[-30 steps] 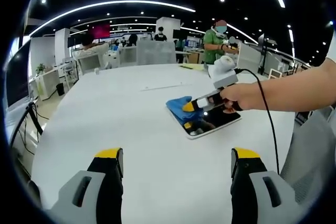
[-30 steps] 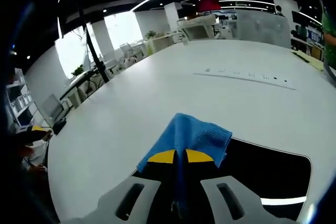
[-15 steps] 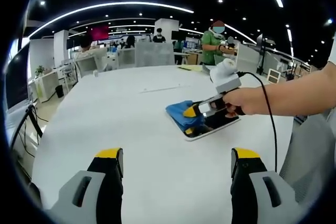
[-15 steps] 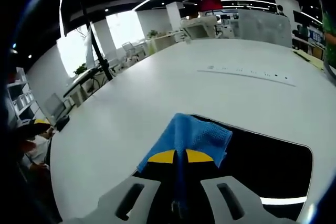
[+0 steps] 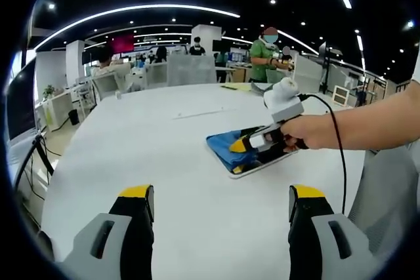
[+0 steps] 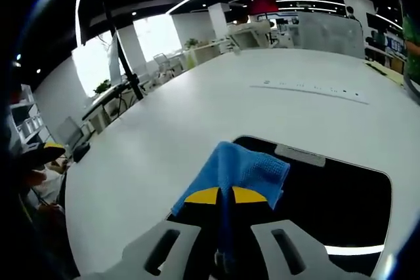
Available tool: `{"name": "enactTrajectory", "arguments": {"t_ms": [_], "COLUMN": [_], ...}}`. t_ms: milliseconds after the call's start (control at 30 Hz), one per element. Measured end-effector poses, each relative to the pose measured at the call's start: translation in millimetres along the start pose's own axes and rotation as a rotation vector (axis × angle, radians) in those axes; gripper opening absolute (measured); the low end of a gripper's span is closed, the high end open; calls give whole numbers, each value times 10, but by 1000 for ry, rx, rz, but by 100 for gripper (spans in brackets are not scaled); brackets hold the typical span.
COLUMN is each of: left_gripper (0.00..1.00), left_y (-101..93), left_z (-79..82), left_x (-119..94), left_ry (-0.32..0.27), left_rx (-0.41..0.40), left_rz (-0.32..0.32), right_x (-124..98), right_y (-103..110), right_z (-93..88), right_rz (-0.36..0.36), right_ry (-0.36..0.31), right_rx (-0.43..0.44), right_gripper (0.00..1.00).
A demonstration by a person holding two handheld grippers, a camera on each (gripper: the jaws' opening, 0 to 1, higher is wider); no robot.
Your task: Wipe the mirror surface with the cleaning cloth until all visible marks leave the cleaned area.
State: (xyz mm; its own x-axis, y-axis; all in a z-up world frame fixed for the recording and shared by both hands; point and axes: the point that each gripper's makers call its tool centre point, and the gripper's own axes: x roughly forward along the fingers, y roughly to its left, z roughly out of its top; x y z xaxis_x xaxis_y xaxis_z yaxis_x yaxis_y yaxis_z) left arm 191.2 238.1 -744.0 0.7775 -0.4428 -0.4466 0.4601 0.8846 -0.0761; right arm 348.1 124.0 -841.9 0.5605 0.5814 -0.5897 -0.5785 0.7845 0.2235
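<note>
Your left gripper (image 5: pixel 221 204) hangs over the white desk (image 5: pixel 164 136) with its jaws wide apart and nothing in them. Farther right, the mirror (image 5: pixel 262 160) lies flat on the desk. Your right gripper (image 6: pixel 225 196) has its jaws pinched tight on the blue cloth (image 6: pixel 239 170), and it presses the cloth onto the mirror's near left end.

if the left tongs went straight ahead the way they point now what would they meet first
Most likely bare white table. The open left tongs point over it, and the mirror, blue cloth and right tongs lie ahead to the right of that line, though depth is unclear.
</note>
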Motion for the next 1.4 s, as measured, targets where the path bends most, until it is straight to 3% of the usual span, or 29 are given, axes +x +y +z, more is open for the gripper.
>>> {"name": "enactTrajectory", "arguments": {"t_ms": [667,1400], "left_gripper": [85,85], "left_y": [-28,-74], "left_z": [7,24], "left_x": [-18,-1], "left_ry": [-5,-10], "left_rx": [4,6], "left_rz": [-1,-14], "right_x": [-84,-123], "right_y": [103,156], "right_z": [-96,-158], "right_rz": [2,-10], "right_ry": [-10,-26], "right_rx": [9,-47], "right_gripper": [2,1]}}
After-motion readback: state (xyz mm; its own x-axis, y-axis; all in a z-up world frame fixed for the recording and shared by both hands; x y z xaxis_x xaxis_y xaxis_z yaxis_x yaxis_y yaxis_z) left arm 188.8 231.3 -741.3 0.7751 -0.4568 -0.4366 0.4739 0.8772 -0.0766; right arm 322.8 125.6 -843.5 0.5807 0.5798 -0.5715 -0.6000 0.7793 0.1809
